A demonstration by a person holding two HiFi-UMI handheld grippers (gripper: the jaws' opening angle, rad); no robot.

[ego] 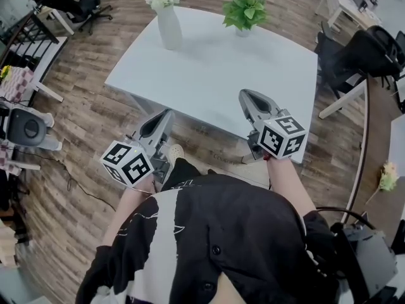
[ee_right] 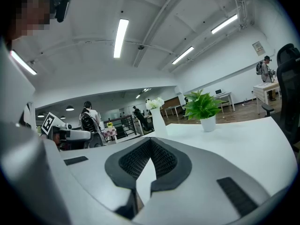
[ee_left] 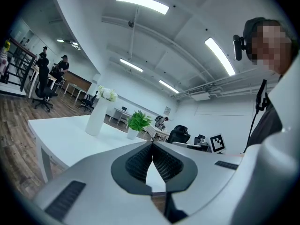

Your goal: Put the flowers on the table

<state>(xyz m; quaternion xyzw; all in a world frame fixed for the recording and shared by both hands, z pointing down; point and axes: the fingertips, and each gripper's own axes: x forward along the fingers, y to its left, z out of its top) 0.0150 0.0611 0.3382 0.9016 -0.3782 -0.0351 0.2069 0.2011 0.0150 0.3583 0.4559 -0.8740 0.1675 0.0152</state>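
Observation:
A white vase with white flowers [ego: 168, 18] stands at the far left corner of the white table [ego: 209, 75]. A potted green plant [ego: 244, 11] sits at the far edge. Both show in the left gripper view as vase [ee_left: 97, 116] and plant [ee_left: 138, 122], and in the right gripper view as vase [ee_right: 158, 118] and plant [ee_right: 204, 108]. My left gripper [ego: 166, 114] hangs shut and empty just short of the table's near edge. My right gripper [ego: 243, 94] is shut and empty over the near right part. A single pale flower [ego: 386, 177] lies on a surface at the far right.
A black office chair [ego: 370, 49] and a white desk leg [ego: 342, 100] stand right of the table. A grey wheeled device [ego: 25, 126] sits on the wood floor at left. More chairs and desks stand at the back left [ego: 76, 2]. People are in the room's background.

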